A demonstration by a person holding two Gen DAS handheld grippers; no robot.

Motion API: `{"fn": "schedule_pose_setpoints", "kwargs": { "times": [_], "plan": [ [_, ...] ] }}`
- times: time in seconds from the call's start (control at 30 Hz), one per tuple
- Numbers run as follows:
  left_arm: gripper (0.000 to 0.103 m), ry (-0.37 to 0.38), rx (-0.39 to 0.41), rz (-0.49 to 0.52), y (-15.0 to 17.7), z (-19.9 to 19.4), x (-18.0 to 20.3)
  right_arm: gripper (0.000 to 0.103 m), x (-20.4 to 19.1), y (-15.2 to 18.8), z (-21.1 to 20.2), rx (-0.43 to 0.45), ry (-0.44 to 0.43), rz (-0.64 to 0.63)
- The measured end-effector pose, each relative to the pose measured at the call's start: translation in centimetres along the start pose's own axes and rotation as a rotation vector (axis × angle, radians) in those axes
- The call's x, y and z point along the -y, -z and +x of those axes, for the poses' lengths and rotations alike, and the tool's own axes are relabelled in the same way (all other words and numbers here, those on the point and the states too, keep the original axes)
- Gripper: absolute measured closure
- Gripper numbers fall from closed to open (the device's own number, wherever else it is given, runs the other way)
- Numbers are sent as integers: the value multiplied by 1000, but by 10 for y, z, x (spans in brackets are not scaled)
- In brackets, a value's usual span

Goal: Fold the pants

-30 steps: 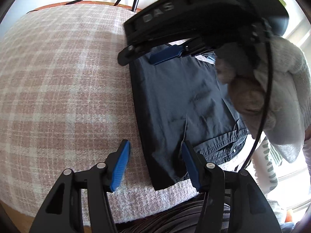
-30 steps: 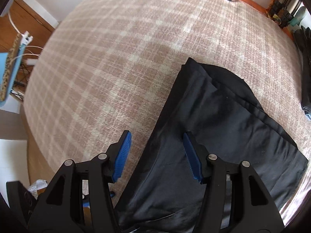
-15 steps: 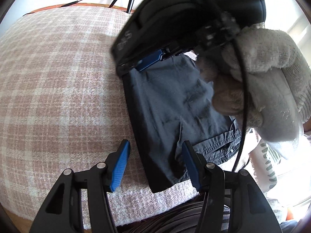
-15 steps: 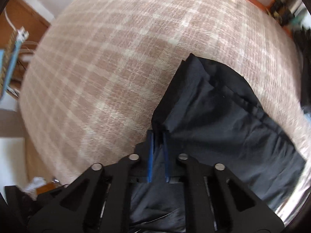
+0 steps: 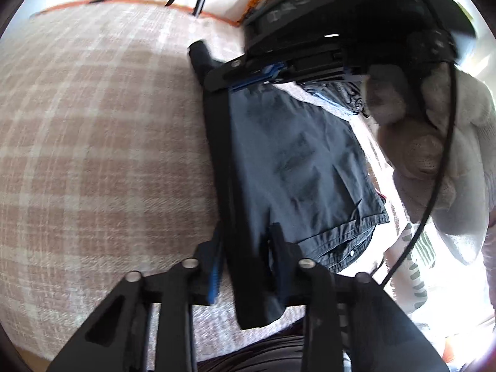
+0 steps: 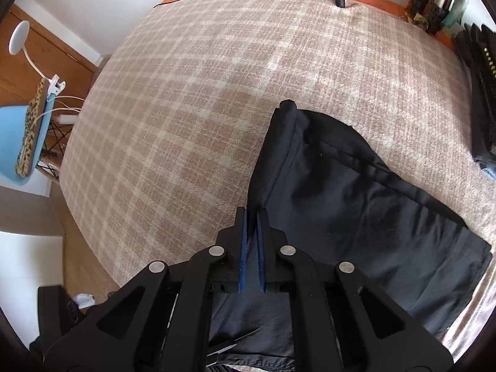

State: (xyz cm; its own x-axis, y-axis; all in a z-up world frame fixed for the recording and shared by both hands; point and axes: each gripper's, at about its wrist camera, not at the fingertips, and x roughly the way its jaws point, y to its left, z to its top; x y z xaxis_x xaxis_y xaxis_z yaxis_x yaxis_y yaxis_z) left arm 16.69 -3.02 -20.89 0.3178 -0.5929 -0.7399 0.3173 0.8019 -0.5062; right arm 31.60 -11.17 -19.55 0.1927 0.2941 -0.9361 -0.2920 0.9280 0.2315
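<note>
Currently both claws have hold of the same long edge of the dark pants, which lie part-folded on the plaid bedspread, near its close edge.

Right gripper: blue pads nearly together, a thin ridge of the fold pinched between them. Jaws loosened a touch just now, cloth not let go. The edge runs taut from the pads up to the far corner, which stands raised off the spread. In the left wrist view this same claw sits at the top end of the pants, carried by a hand in a pale knit glove.

Left gripper: jaws have just been closing, now narrow on the near end of that edge; fabric bunches between the pads and hangs below them. View blurred, but cloth clearly fills the gap.

Reading: two pinches at opposite ends of one edge keep it straight, so the layers can likely be carried across as one panel. Waistband with button lies at the near right. Likely risk: the thick, doubled cloth slipping from the left pinch.
</note>
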Motion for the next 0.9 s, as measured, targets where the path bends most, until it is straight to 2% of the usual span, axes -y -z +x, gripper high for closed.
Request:
{"fn": "schedule_pose_setpoints", "kwargs": {
  "times": [0.03,0.1,0.27,0.3,0.33,0.43,0.67,0.9],
  "plan": [
    [84,-14,9,23,-1,0,6,72,-3,-1,0,-6,19,-10],
    [87,-24,21,47,-1,-2,14,53,-13,-2,3,-3,49,-33],
    [87,-28,40,79,-4,-7,25,51,-26,-3,17,-70,79,-93],
    [87,-29,42,85,-5,-8,26,58,-27,-2,19,-75,91,-98],
    [87,-33,44,92,-5,-8,28,77,-26,0,21,-80,99,-101],
    [87,-35,46,107,-6,-8,32,91,-20,4,18,-66,88,-93],
    [87,-10,54,163,-9,-20,51,97,18,14,-30,59,-39,3],
    [87,4,57,261,-19,-24,97,98,63,34,-82,175,-82,73]
  ]
}}
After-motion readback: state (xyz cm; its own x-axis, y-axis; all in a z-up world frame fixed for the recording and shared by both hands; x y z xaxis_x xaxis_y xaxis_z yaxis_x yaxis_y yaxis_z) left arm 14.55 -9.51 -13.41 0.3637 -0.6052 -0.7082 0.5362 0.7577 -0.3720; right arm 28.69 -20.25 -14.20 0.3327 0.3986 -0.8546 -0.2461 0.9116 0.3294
